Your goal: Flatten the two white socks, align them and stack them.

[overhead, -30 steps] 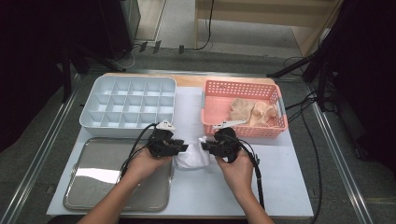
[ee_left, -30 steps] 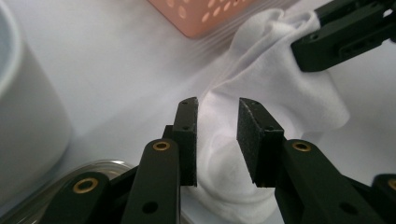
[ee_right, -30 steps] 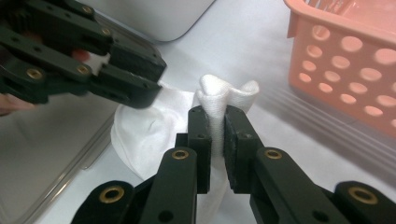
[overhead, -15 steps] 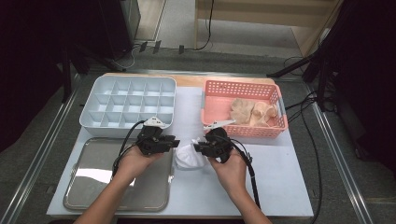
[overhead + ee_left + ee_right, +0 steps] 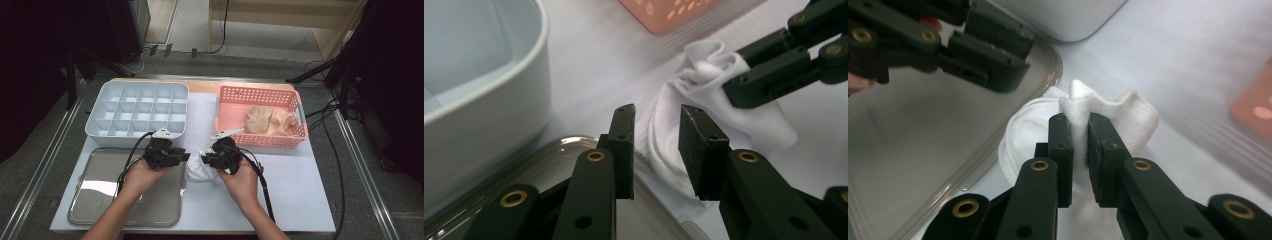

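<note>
A white cloth (image 5: 199, 172) lies bunched on the table mat, just off the right rim of the steel tray (image 5: 100, 200). My right gripper (image 5: 204, 159) is shut on it; in the right gripper view its jaws (image 5: 1075, 125) pinch a raised fold of the cloth (image 5: 1128, 115). My left gripper (image 5: 186, 156) faces it from the left, over the tray's edge. In the left gripper view its jaws (image 5: 656, 117) stand open, with the cloth (image 5: 754, 120) just beyond them and untouched by the pads. The right gripper (image 5: 731, 70) shows there holding the cloth's far end.
A white compartment box (image 5: 95, 132) stands behind the tray. At the back right, a pink basket (image 5: 260, 92) holds several beige cloths (image 5: 270, 120). Cables trail from both grippers toward the near edge. The mat's right half lies bare.
Both hands have shifted a little to the left, and the right gripper has dragged the white cloth with it toward the tray's rim.
</note>
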`<state>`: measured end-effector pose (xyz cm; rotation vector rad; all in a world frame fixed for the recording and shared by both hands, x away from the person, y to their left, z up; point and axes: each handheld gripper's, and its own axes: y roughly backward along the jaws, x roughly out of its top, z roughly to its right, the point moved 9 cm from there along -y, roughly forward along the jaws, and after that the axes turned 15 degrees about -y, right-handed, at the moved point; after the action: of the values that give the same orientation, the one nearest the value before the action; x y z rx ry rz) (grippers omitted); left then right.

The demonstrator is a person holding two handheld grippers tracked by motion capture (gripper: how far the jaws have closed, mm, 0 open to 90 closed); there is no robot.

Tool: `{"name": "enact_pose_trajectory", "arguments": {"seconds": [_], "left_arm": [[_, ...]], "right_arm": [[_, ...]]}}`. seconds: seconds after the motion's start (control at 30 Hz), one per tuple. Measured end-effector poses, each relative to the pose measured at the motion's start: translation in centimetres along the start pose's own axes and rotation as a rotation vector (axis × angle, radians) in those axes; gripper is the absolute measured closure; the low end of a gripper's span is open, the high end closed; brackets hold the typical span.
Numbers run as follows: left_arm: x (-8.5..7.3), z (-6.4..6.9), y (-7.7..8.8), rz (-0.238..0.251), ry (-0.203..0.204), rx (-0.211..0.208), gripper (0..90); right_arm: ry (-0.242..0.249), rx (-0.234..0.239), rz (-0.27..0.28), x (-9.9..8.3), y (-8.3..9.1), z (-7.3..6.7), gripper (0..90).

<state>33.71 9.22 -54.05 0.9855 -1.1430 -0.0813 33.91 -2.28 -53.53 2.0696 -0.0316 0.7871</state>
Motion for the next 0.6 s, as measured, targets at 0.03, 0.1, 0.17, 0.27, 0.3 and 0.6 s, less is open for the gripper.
{"name": "enact_pose_trajectory", "arguments": {"seconds": [0.03, 0.1, 0.17, 0.27, 0.3, 0.6], "left_arm": [[-0.1, -0.1, 0.0, -0.002, 0.000, 0.002, 69.3], [-0.1, -0.1, 0.1, 0.007, 0.024, -0.007, 70.4], [-0.2, 0.3, -0.1, 0.003, 0.026, -0.027, 71.6], [-0.5, 1.3, -1.0, -0.032, 0.002, -0.051, 71.9], [-0.7, 1.7, -1.6, -0.052, -0.010, -0.059, 72.4], [-1.2, 2.4, -3.0, -0.073, -0.044, -0.047, 76.4]], "right_arm": [[-0.003, 0.003, -0.001, 0.0, 0.0, -0.1, 82.8], [0.002, 0.005, 0.002, 0.1, 0.1, -0.2, 82.9], [0.002, 0.009, 0.005, 0.1, 0.2, -0.4, 82.9], [0.002, 0.010, 0.011, 0.3, 0.4, -0.3, 82.9], [-0.007, 0.006, 0.013, 0.4, 0.6, 0.0, 82.9], [-0.022, 0.013, 0.038, 0.7, 1.4, 0.2, 82.9]]}}
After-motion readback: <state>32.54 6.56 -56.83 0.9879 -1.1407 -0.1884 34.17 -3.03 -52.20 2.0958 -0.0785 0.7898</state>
